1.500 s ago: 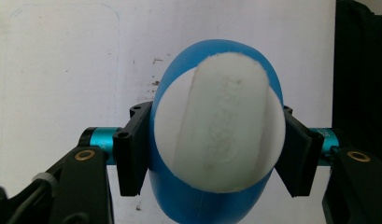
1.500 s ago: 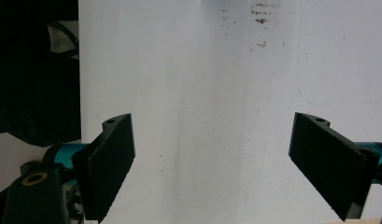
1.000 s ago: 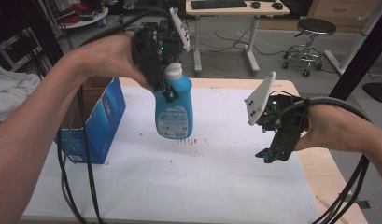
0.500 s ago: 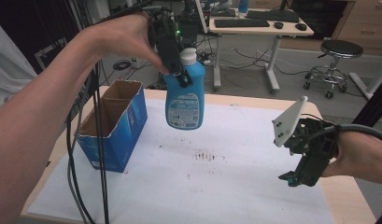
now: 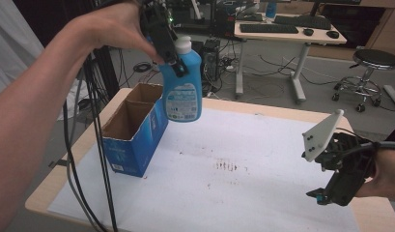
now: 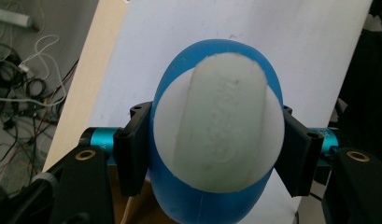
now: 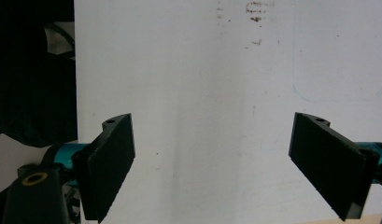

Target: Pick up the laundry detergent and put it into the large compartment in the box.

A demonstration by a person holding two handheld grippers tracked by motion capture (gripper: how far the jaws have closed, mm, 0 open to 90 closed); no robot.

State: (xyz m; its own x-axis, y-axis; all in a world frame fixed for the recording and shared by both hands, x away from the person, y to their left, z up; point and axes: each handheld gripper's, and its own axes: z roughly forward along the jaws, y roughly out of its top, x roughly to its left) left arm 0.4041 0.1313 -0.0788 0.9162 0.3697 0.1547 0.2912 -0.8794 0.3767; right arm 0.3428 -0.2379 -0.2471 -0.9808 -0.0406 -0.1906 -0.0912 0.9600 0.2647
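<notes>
White sheet [image 5: 262, 159] covers our wooden table [image 5: 45, 193], faint brown marks mid-sheet. Far left: blue two-compartment cardboard box [image 5: 132, 130], open top. Our left gripper [image 5: 168, 41] is clamped on the blue detergent bottle [image 5: 183, 82] near its white cap [image 6: 219, 123], holding it airborne just right of the box. Right gripper [image 5: 330, 193] hovers low at right edge, jaws spread, holding nothing.

A light wooden counter [image 5: 55, 186] under a white sheet [image 5: 262, 159] faces a grey floor [image 5: 325, 104] strewn with cables [image 5: 270, 82]. Behind stand a desk [image 5: 301, 38] with a keyboard [image 5: 301, 21], a round stool [image 5: 376, 60], and what may be a computer tower [image 5: 212, 50].
</notes>
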